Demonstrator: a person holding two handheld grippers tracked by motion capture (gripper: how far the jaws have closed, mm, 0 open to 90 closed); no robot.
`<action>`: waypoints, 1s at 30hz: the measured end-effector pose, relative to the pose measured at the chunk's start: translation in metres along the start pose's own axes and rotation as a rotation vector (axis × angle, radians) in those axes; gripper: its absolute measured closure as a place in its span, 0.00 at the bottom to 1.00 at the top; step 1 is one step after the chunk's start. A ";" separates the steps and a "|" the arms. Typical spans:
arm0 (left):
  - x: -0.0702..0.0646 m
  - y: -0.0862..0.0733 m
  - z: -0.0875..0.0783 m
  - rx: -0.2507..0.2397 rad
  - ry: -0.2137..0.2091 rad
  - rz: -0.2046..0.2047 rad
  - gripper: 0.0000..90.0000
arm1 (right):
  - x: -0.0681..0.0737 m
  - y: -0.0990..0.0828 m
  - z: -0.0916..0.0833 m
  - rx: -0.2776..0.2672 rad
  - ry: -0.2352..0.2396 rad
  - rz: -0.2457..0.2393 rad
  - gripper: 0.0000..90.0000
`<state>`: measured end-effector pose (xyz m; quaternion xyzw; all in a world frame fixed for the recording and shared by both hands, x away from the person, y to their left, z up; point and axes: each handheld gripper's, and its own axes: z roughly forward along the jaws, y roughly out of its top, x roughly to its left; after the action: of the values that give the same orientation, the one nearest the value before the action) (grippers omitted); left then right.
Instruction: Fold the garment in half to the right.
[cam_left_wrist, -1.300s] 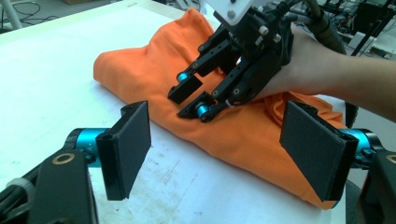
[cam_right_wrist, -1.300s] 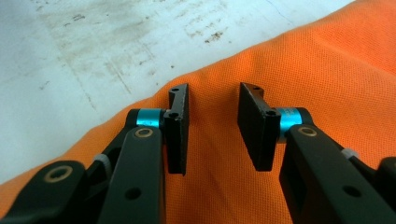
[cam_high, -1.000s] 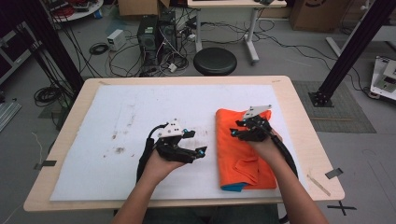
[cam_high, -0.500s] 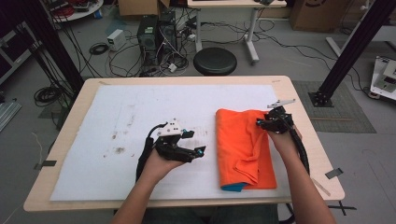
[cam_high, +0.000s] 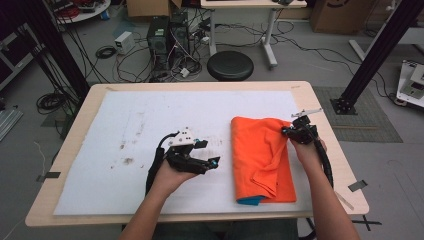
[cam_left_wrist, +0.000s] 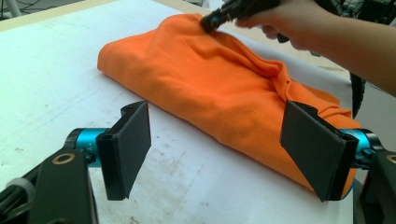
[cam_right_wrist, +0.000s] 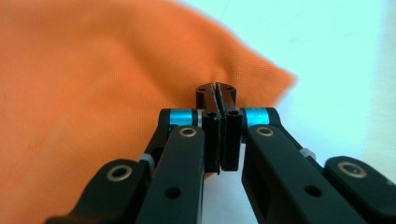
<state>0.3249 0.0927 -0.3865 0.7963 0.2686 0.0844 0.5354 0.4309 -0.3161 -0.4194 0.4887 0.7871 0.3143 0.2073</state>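
A folded orange cloth (cam_high: 260, 155) lies on the right half of the white sheet (cam_high: 150, 115); a blue edge (cam_high: 248, 201) peeks from under its near end. My right gripper (cam_high: 286, 132) has just closed its jaws on the cloth's right edge near the far corner. In the right gripper view the pads (cam_right_wrist: 217, 91) meet with puckered orange cloth (cam_right_wrist: 93, 84) caught at their tips. The left gripper view shows that gripper (cam_left_wrist: 208, 23) pinching a ridge of the cloth (cam_left_wrist: 210, 79). My left gripper (cam_high: 209, 153) rests open on the sheet left of the cloth, jaws wide (cam_left_wrist: 215, 135), nothing between them.
The wooden table (cam_high: 70, 150) shows bare rim around the sheet, with dark smudges (cam_high: 125, 160) on the sheet's left part. Behind the table stand a black stool (cam_high: 230, 65), a computer tower (cam_high: 167, 35) and floor cables. A black frame post (cam_high: 370, 65) rises at the right.
My right hand moved from over the cloth's middle to its right edge and sank, then shut its jaws on the fabric. The left hand stayed put.
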 end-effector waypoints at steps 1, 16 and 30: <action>0.000 0.000 -0.001 0.001 0.001 -0.002 0.28 | -0.005 0.001 -0.004 -0.017 0.000 0.014 1.00; 0.005 0.002 -0.009 -0.041 0.018 0.001 0.28 | 0.032 -0.004 -0.031 -0.093 0.116 -0.083 0.72; 0.014 -0.001 -0.014 -0.048 0.082 0.016 0.27 | 0.072 -0.019 -0.024 -0.056 0.201 -0.175 0.63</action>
<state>0.3306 0.1112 -0.3839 0.7813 0.2820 0.1275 0.5421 0.3723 -0.2647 -0.4172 0.3784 0.8344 0.3640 0.1677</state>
